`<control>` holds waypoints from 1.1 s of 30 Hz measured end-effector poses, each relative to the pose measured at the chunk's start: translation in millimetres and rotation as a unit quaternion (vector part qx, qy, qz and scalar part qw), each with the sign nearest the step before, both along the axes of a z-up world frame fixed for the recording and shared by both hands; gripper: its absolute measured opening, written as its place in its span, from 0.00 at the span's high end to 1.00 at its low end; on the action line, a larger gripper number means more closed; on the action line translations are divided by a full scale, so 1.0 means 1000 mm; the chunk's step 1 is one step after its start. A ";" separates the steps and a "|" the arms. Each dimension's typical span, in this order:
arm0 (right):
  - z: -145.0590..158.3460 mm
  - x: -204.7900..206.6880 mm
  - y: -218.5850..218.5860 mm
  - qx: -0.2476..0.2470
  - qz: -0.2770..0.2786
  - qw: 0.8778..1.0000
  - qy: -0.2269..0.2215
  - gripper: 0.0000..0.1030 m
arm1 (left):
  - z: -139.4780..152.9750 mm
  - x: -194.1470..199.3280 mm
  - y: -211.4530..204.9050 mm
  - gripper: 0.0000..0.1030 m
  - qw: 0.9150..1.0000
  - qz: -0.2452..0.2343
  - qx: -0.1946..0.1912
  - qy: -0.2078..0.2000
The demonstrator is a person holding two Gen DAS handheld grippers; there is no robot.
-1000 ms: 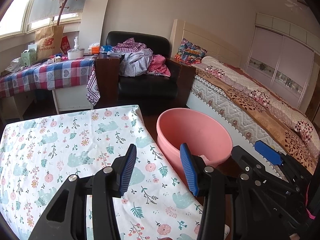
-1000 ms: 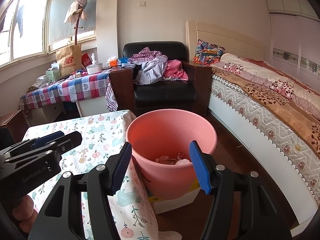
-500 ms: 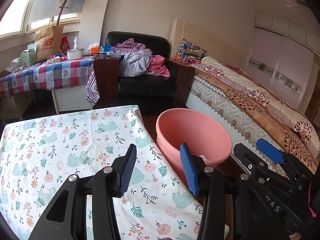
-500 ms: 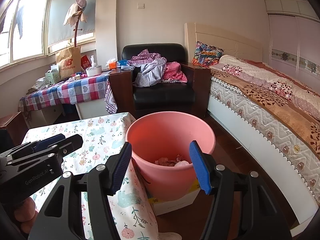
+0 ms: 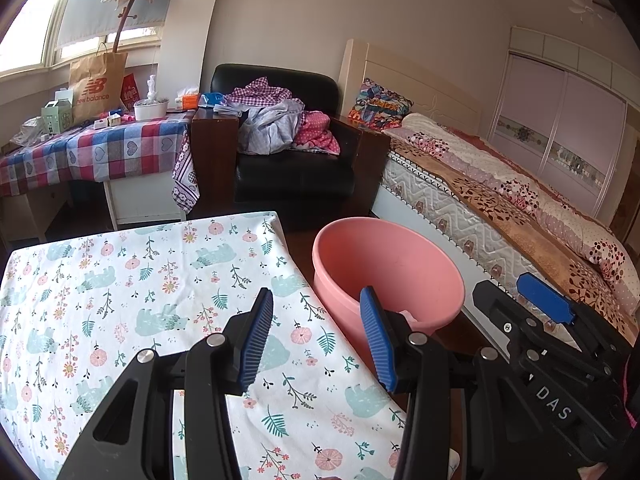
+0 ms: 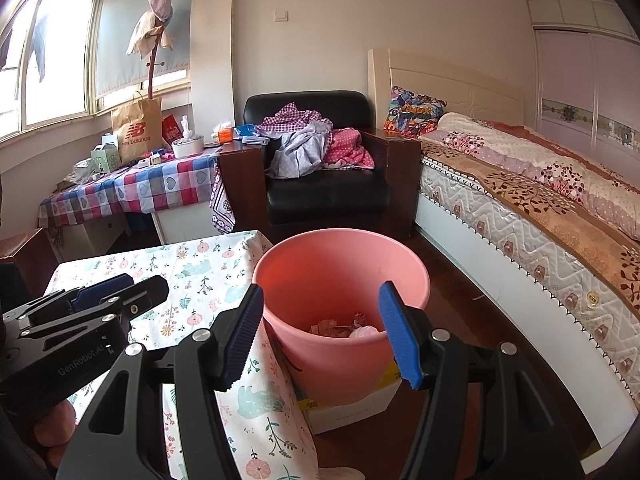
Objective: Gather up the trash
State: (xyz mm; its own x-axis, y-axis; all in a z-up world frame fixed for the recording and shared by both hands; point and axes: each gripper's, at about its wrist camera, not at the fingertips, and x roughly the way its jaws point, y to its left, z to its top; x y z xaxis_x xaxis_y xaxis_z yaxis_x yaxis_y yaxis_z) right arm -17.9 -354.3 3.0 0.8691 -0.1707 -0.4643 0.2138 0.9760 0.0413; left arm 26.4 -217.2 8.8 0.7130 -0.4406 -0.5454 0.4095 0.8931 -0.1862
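Pink plastic makes up the round bin (image 6: 340,280), and it stands on the dark floor just beside the table's right edge. Crumpled bits of trash (image 6: 344,326) lie at the bottom of it. A white box (image 6: 352,408) sits under the bin.

In the right wrist view, the right gripper (image 6: 320,332) hangs over the bin, a little toward 6 o'clock from its middle. Its two blue fingers are spread wide and hold nothing. The left gripper (image 6: 104,292) shows at 9 o'clock in this view, over the table.

In the left wrist view, the left gripper (image 5: 316,340) hangs above the flowery tablecloth (image 5: 120,300), with its blue fingers wide apart and nothing between them. The bin (image 5: 384,264) is toward 3 o'clock from it. The right gripper (image 5: 544,304) shows at 4 o'clock.

Far back at 12 o'clock is a black armchair (image 6: 320,184) piled with clothes (image 6: 308,148). A bed (image 6: 540,200) runs along 3 o'clock. A checked side table (image 6: 132,188) with a brown paper bag (image 6: 136,128) stands at 10 o'clock.
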 end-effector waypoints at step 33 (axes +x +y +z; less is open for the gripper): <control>0.000 0.000 -0.001 0.001 0.000 1.000 0.002 0.41 | 0.003 -0.001 -0.003 0.57 1.000 -0.006 0.003 -0.004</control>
